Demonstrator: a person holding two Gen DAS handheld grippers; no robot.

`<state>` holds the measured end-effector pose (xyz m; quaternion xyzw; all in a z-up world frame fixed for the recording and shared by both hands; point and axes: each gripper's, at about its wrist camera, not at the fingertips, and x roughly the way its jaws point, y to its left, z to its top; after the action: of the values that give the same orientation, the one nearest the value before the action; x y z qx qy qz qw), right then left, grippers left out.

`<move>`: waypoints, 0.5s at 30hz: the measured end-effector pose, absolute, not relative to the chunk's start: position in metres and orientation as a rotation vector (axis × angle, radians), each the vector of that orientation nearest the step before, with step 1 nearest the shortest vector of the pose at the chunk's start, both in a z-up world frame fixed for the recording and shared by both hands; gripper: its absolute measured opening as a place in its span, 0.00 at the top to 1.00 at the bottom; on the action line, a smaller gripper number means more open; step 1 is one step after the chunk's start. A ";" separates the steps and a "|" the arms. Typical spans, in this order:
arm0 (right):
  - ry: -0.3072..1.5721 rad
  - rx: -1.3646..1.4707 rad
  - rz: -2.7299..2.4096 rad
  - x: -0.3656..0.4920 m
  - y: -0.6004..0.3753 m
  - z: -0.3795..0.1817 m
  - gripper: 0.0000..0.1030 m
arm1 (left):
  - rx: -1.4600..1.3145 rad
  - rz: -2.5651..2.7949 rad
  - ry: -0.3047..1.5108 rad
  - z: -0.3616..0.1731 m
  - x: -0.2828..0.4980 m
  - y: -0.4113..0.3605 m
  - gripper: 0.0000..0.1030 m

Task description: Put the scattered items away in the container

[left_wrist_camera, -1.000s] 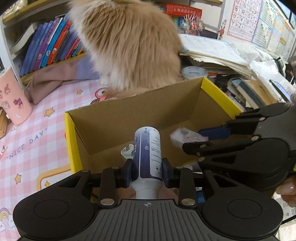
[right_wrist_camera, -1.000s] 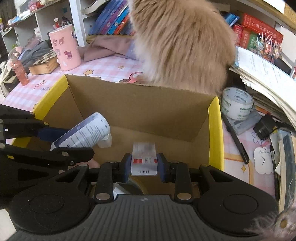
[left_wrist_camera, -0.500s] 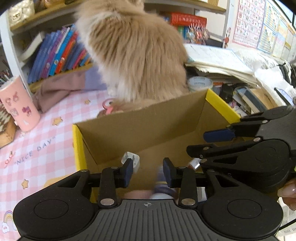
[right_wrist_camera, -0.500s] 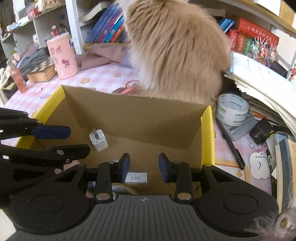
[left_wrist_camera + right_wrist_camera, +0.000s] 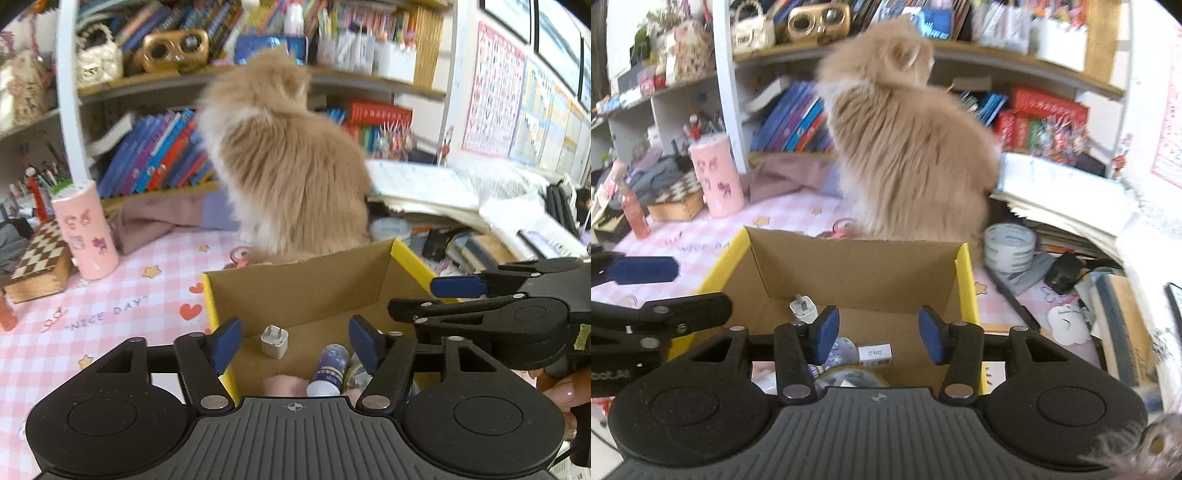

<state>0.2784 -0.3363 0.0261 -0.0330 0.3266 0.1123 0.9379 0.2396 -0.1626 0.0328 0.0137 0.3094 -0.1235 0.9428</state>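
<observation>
Left gripper (image 5: 295, 341) over the brown cardboard box with yellow edges (image 5: 410, 258), blue pads opening wide, nothing between them. Down in the box, left to right: small white plug (image 5: 274, 341), white bottle with a dark blue label (image 5: 328, 371), little white and red packet (image 5: 874, 355). Right gripper (image 5: 879, 330) above the box too, pads opening, holding nothing. Fluffy tan cat (image 5: 908, 147) just behind the box.
</observation>
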 end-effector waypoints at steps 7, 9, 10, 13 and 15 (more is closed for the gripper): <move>0.604 -0.012 0.159 0.220 -0.329 0.037 0.50 | -0.008 -0.209 0.583 0.040 0.187 -0.131 0.26; 0.595 0.002 0.142 0.204 -0.325 0.036 0.48 | -0.015 -0.186 0.576 0.040 0.173 -0.120 0.25; 0.592 0.008 0.134 0.195 -0.323 0.035 0.48 | -0.020 -0.172 0.571 0.039 0.164 -0.115 0.25; 0.592 0.018 0.119 0.170 -0.312 0.032 0.46 | -0.031 -0.138 0.565 0.035 0.141 -0.101 0.23; 0.597 0.019 0.120 0.153 -0.303 0.029 0.45 | -0.032 -0.122 0.575 0.032 0.124 -0.092 0.23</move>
<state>0.1533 -0.3030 0.0290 0.0092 0.2941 0.0590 0.9539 0.1242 -0.0915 0.0322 -0.0156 0.2836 -0.0599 0.9570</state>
